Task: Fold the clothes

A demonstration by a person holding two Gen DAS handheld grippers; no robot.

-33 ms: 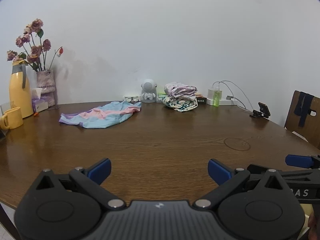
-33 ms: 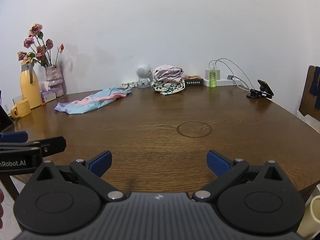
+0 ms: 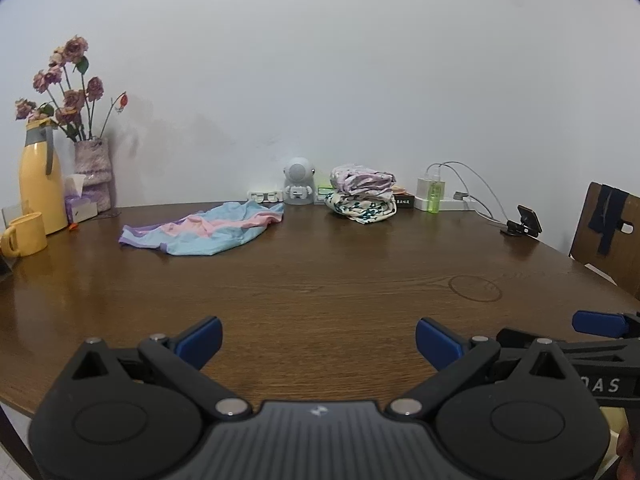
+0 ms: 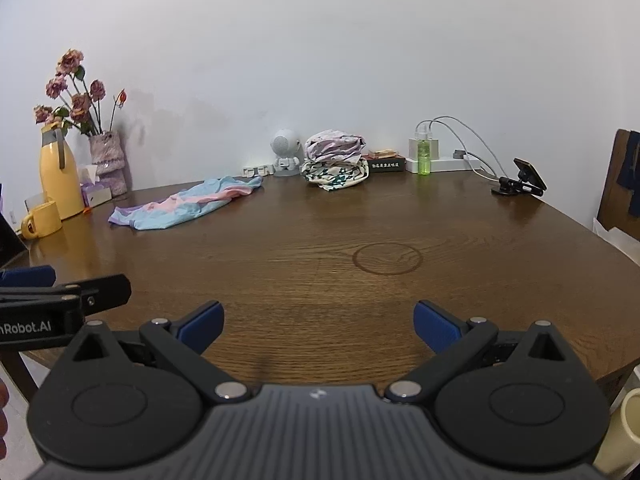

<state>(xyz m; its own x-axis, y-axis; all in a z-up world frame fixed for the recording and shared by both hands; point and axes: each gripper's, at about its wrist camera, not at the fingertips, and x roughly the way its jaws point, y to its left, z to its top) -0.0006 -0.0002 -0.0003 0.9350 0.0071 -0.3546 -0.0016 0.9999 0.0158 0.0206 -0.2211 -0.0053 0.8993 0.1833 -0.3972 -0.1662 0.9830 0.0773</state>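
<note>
A crumpled blue-pink garment [image 3: 200, 230] lies unfolded on the table [image 3: 320, 280].

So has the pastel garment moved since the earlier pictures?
No. The pastel garment lies in the same spot, its end near the small robot figure, as before.

A round wooden table [image 3: 320, 280] is seen against a white wall. At the table's far left edge a yellow jug [image 3: 40, 188], a yellow mug [image 3: 26, 234] and a vase of dried roses [image 3: 93, 172] are set. A small robot figure [image 3: 298, 180], a green bottle [image 3: 433, 197] and a phone holder [image 3: 524, 222] are placed along its far edge.
</note>
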